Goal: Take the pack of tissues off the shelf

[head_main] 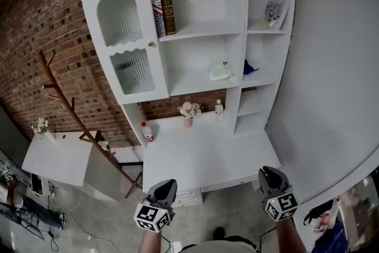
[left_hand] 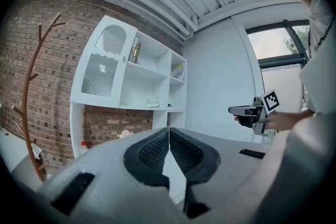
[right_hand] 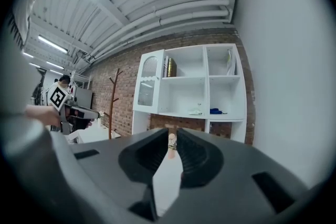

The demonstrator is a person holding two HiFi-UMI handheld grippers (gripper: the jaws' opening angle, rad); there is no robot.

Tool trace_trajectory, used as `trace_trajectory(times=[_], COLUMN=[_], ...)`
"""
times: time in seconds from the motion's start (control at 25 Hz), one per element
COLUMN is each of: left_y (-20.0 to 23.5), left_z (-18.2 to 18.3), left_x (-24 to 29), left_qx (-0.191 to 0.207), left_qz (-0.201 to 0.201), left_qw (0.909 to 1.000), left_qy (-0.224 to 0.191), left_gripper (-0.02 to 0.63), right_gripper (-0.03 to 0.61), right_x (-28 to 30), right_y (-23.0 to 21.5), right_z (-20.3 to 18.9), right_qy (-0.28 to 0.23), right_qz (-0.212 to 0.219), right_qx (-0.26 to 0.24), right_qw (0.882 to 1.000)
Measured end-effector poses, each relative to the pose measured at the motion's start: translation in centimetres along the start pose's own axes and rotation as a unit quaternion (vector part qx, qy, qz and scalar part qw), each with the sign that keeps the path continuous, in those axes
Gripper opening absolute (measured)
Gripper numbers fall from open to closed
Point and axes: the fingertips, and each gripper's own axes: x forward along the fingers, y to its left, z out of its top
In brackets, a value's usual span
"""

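The pack of tissues (head_main: 219, 72) is a pale, soft packet lying on the middle shelf of the white shelf unit (head_main: 201, 29), just left of the upright divider. It also shows small and far off in the left gripper view (left_hand: 153, 103) and in the right gripper view (right_hand: 196, 111). My left gripper (head_main: 167, 183) and right gripper (head_main: 267, 172) are held low in front of the desk, well short of the shelf. Both are shut with nothing between the jaws. In its own view, the left gripper (left_hand: 169, 132) has its pads meeting at the tip; the right gripper (right_hand: 171, 136) points at the shelf unit.
A blue object (head_main: 250, 68) lies in the compartment right of the tissues. Books (head_main: 163, 9) stand on the shelf above. The white desk (head_main: 207, 154) carries a flower vase (head_main: 188, 111), a red-capped bottle (head_main: 146, 131) and a small bottle (head_main: 219, 106). A wooden coat rack (head_main: 65, 105) stands left; a white wall (head_main: 331, 68) is on the right.
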Motion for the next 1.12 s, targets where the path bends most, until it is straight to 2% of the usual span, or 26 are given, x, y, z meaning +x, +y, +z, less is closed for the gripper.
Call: trace_trajectory(times=[0.32,0.68,0.92,1.12], left_y=[-0.2,0.1,1.6,4.0], left_z=[0.5,0.5,0.6,1.1], left_x=[4.3,7.4,9.3,11.4], left_qx=[0.004,0.005,0.008,0.009], left_qz=[0.024,0.028,0.023,0.011], left_qw=[0.9997,0.9994,0.9994,0.9997], left_qy=[0.004,0.021,0.025,0.018], left_gripper=[0.026,0.026,0.026,0.026], right_gripper=[0.034,0.035,0.035,0.035], right_x=[3.5,6.9,9.5,12.1], right_y=[-4.2,-6.2,-6.6,-6.7], right_z=[-0.6,-1.0,-1.4,-0.4], right_qy=[0.002,0.010,0.013,0.014], right_qz=[0.023,0.042,0.039,0.025], right_qx=[0.006,0.001,0.003,-0.020], right_qw=[1.000,0.999,0.999,0.999])
